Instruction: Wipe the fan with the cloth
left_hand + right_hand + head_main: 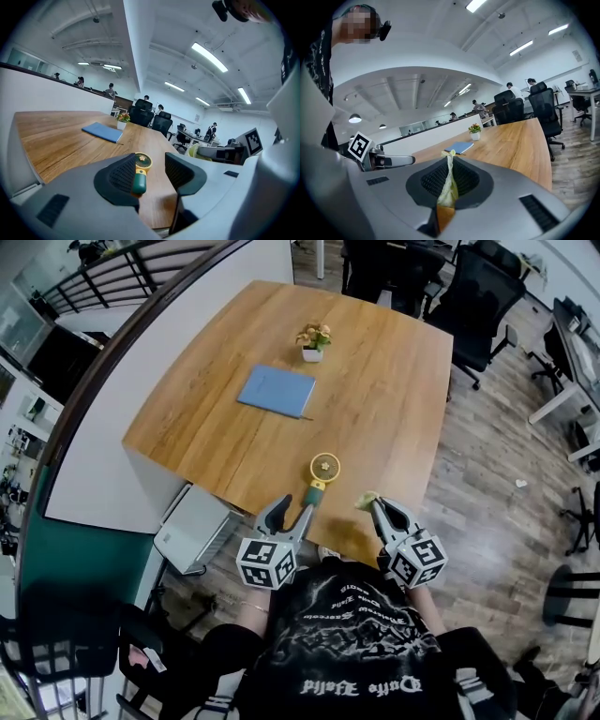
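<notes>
A small yellow fan (324, 466) with a green handle lies on the wooden table (375, 390) near its front edge. My left gripper (289, 513) is at that edge, just behind the handle. In the left gripper view the fan (142, 163) lies between the jaws of the left gripper (152, 172). Its handle is close to the left pad, with a gap to the right pad, so this gripper is open. My right gripper (382, 511) is shut on a pale yellow cloth (366, 501). In the right gripper view the cloth (449, 185) stands pinched in the right gripper (449, 190).
A blue notebook (276, 390) and a small potted plant (314, 337) sit farther back on the table. Black office chairs (473, 296) stand beyond its far right corner. A white unit (192, 526) stands under the table's left front corner.
</notes>
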A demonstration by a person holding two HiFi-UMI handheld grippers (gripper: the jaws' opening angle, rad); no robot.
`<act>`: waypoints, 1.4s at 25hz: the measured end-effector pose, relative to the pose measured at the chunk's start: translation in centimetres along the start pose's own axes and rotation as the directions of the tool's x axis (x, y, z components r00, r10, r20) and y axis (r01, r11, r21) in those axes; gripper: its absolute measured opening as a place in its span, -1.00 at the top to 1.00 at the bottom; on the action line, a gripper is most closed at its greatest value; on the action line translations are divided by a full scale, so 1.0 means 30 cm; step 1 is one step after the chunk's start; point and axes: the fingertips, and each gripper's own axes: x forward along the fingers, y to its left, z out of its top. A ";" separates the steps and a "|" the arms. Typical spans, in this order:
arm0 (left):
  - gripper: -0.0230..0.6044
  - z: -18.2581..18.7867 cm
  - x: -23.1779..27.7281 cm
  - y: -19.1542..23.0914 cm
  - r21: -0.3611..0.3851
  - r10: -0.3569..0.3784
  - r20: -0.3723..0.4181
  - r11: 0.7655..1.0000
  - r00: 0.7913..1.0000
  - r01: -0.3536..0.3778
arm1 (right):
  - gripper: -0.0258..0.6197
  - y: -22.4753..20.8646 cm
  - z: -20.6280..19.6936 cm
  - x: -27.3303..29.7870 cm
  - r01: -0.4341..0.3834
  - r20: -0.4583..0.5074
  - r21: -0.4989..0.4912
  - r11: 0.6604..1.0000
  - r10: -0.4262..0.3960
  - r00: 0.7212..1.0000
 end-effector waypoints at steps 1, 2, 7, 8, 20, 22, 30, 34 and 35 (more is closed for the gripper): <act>0.29 0.002 0.001 -0.003 0.008 -0.001 0.004 1.000 1.000 0.001 | 0.84 -0.007 0.002 -0.001 0.019 0.003 -0.007 1.000 -0.019 1.000; 0.39 0.004 0.001 -0.007 0.015 -0.003 0.009 1.000 1.000 0.003 | 0.84 -0.014 0.003 -0.001 0.038 0.005 -0.013 0.999 -0.038 0.999; 0.77 0.008 -0.001 -0.004 0.011 0.010 0.026 1.000 1.000 -0.011 | 0.84 -0.014 -0.001 -0.003 0.064 0.004 -0.030 0.997 -0.064 0.998; 0.81 0.006 -0.001 -0.006 0.011 0.007 0.022 1.000 1.000 -0.007 | 0.84 -0.014 -0.002 -0.003 0.068 0.003 -0.034 0.997 -0.068 0.998; 0.86 -0.031 0.008 -0.011 0.056 0.010 -0.044 0.998 0.999 -0.007 | 0.85 -0.003 -0.051 0.031 0.114 -0.089 -0.157 0.981 -0.129 0.988; 0.86 -0.044 0.011 -0.003 0.062 0.020 -0.065 0.998 0.998 -0.016 | 0.85 0.000 -0.059 0.037 0.110 -0.102 -0.165 0.980 -0.128 0.986; 0.86 -0.074 0.002 -0.012 0.066 0.020 -0.084 0.998 0.996 -0.015 | 0.85 0.002 -0.075 0.028 0.122 -0.109 -0.182 0.976 -0.143 0.984; 0.86 -0.067 -0.003 -0.001 0.062 0.029 -0.075 0.998 0.997 -0.025 | 0.85 0.002 -0.077 0.025 0.125 -0.110 -0.191 0.974 -0.147 0.983; 0.86 -0.064 -0.003 0.002 0.063 0.031 -0.073 0.998 0.997 -0.027 | 0.86 0.001 -0.077 0.025 0.126 -0.110 -0.195 0.973 -0.149 0.983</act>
